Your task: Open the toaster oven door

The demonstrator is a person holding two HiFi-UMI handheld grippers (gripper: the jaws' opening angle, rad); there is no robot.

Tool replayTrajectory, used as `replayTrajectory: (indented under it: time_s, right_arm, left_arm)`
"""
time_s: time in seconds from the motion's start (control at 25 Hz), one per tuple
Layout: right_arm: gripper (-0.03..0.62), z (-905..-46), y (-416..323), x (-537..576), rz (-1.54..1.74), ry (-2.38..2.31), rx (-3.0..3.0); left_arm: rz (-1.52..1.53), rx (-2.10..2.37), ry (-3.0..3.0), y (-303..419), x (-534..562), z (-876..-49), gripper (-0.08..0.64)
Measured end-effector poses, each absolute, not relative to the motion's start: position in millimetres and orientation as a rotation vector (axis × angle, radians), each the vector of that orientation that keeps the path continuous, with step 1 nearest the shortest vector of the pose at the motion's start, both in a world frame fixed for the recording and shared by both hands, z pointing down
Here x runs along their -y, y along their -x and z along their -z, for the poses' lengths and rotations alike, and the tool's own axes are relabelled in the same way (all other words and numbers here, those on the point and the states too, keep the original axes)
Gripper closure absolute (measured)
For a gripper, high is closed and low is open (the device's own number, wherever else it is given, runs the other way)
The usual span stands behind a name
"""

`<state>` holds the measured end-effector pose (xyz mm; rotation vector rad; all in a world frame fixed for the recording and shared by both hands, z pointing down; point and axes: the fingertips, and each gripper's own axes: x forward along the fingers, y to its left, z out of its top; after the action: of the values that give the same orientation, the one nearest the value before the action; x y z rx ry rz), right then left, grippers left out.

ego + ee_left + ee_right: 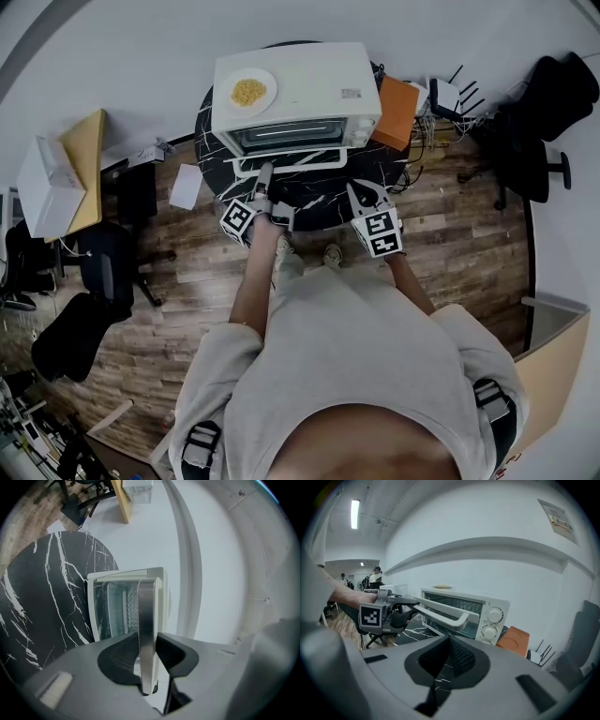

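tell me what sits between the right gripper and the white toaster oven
Nothing but bare black marble-patterned tabletop separates the right gripper from the white toaster oven, as the head view shows.

We've got a round black desk (317,199) veined in white on the wood floor (187,272), carrying the white toaster oven (309,94) with an orange box (396,112) just beside it.
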<state>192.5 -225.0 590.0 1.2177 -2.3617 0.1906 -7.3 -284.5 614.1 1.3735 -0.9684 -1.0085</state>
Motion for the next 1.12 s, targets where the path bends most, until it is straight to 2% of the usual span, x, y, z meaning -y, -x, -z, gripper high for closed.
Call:
replayTrajectory:
  time_s: [1.12]
  right_arm:
    - [0.578, -595, -190, 212, -0.183, -1.155, 2.381]
  left_arm:
    - [0.987, 0.973, -1.335, 6, 241, -645, 0.446]
